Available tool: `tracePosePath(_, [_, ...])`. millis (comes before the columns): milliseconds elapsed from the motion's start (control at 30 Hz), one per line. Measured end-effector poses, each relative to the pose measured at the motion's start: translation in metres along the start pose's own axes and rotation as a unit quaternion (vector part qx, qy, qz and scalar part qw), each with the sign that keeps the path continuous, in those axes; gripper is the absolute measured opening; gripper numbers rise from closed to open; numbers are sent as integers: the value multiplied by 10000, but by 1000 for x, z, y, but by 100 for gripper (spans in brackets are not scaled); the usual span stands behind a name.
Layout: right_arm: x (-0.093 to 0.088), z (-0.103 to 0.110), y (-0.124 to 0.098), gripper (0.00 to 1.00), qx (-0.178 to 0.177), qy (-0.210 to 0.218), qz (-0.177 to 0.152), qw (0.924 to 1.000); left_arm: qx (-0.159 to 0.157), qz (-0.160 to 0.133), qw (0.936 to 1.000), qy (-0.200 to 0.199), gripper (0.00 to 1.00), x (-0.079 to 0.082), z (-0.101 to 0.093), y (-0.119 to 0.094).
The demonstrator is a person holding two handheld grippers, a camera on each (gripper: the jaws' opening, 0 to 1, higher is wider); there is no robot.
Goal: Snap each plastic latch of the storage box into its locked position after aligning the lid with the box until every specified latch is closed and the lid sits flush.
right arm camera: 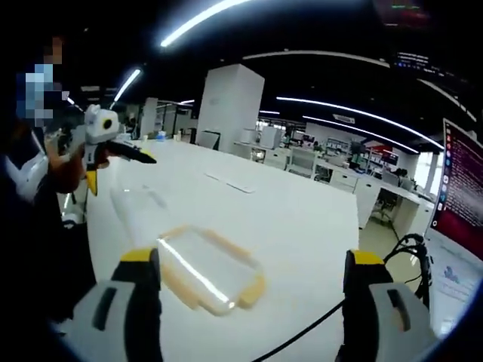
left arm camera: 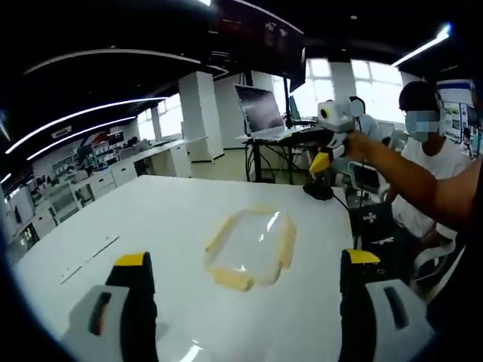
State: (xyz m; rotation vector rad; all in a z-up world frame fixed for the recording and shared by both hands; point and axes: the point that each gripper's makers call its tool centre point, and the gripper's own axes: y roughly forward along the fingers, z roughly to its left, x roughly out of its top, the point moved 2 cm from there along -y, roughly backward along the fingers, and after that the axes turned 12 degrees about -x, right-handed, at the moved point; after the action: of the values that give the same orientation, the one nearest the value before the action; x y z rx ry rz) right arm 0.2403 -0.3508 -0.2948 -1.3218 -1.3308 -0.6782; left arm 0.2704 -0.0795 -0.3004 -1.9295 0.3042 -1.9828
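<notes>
In the left gripper view, the left claw [left arm camera: 245, 302] is released, its yellow-tipped jaws set wide apart and grasping nothing. Just beyond them the storage box [left arm camera: 250, 249] lies flat on the white table [left arm camera: 151, 219], clear of every table edge, with bare glossy surface on all sides of it. Its lid is clear, glossy plastic in a rounded rectangle, with pale yellow latches along the sides. Beyond the box, the right claw [left arm camera: 323, 162] is held above the table's far edge. In the right gripper view, the right claw [right arm camera: 253, 302] is likewise released, with the storage box [right arm camera: 211, 279] just ahead between its jaws.
</notes>
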Motion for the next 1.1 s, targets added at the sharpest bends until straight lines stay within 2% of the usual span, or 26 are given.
tracePosePath(133, [1, -3, -1, 99, 28, -81, 35, 10000, -19, 55, 10000, 61, 100, 2, 0, -1])
tracePosePath(267, [2, -5, -1, 97, 104, -217, 150, 9996, -306, 233, 9992, 56, 100, 5, -3, 0])
tracePosePath(433, [1, -6, 2, 95, 230, -344, 305, 9987, -199, 502, 9981, 309, 99, 4, 4, 2])
tracePosePath(667, [6, -10, 5, 100, 360, -554, 458, 9968, -196, 668, 9965, 465, 99, 10, 9, 1])
tracePosePath(867, [6, -6, 5, 100, 532, -929, 712, 9917, -424, 820, 9948, 429, 99, 15, 11, 0])
tracePosePath(1100, [11, -6, 4, 100, 699, -791, 807, 9911, -581, 1022, 9924, 360, 99, 13, 14, -4])
